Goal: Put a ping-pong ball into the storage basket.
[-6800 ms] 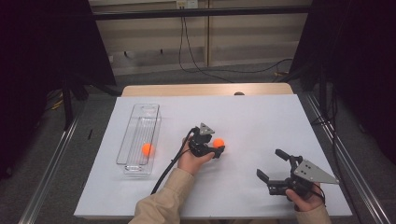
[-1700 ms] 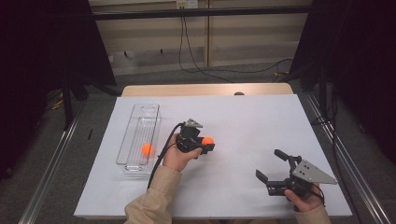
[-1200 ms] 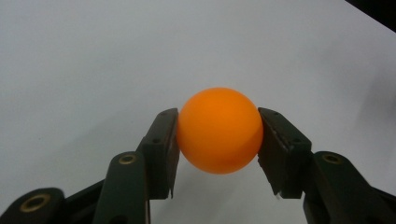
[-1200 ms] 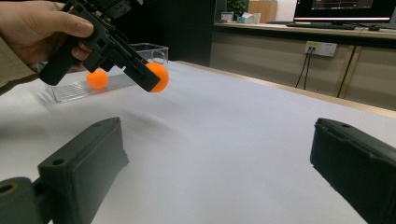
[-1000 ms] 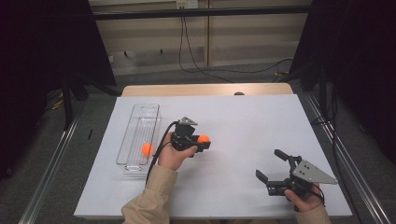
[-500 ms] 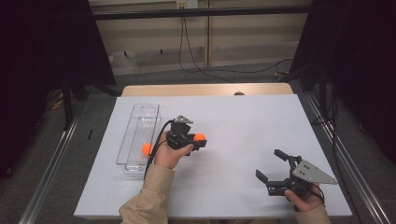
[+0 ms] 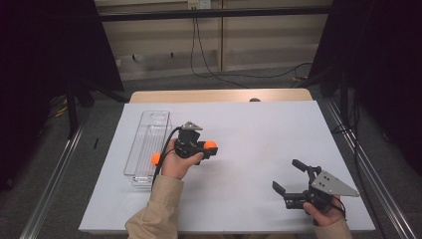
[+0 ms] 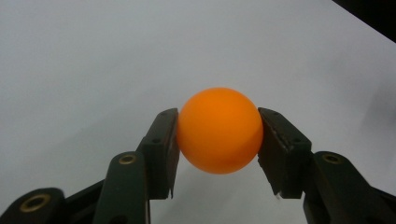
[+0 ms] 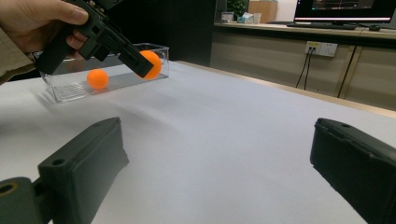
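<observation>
The left tool (image 7: 205, 149) pinches an orange ball (image 8: 219, 129) between its two pads, one pad pressed on each side of the ball at mid-height. In the high view the ball (image 7: 211, 145) sits at the tip of the left tool, raised above the table (image 7: 259, 129), just right of a clear tray (image 7: 144, 144). The hand (image 7: 175, 162) gripping the left tool lies beside the tray's near end. A second ball (image 7: 156, 159) lies inside the tray, toward its near end; in the right gripper view this second ball (image 9: 97, 79) rests on the tray floor, while the held ball (image 9: 150, 64) is in front of the tray's far wall (image 9: 159, 51). The right tool (image 7: 291, 178) is at the near right part of the table, well apart from both balls, with its jaws spread wide and nothing between them. The table is covered by a plain white sheet; a strip of wood shows along its far edge. Beyond it are a grey floor, pale wall panels with hanging black cables (image 7: 199, 50), and dark screens on both sides. The right gripper view also shows a counter with a monitor (image 9: 345, 10) and a wall socket (image 9: 320, 48).
</observation>
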Tool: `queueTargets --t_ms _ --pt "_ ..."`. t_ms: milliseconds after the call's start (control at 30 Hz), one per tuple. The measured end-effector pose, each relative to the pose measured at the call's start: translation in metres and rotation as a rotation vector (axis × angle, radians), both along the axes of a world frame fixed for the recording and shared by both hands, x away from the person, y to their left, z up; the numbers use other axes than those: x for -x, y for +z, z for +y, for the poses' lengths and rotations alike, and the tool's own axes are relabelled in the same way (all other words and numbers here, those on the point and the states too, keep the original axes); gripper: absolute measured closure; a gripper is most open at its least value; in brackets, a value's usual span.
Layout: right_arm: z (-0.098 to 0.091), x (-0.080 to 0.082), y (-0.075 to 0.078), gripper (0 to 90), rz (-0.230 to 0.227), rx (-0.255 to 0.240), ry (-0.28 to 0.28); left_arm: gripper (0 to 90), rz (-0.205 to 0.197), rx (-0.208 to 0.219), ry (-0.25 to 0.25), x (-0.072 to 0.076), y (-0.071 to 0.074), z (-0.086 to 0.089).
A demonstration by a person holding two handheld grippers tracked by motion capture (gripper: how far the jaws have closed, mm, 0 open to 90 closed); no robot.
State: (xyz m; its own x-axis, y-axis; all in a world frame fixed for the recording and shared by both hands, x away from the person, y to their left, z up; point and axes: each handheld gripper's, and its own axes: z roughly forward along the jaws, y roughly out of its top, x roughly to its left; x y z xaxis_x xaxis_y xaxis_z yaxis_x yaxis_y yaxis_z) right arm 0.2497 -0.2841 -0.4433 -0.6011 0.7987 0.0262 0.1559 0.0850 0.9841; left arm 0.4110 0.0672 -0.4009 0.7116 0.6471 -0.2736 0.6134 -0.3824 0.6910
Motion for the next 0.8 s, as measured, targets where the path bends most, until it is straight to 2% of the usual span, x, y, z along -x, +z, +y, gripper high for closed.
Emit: queueTargets --t_ms 800 --pt "0.0 0.0 0.0 2.6 0.001 0.0 0.0 50.8 -0.003 0.004 0.027 -0.001 0.006 0.012"
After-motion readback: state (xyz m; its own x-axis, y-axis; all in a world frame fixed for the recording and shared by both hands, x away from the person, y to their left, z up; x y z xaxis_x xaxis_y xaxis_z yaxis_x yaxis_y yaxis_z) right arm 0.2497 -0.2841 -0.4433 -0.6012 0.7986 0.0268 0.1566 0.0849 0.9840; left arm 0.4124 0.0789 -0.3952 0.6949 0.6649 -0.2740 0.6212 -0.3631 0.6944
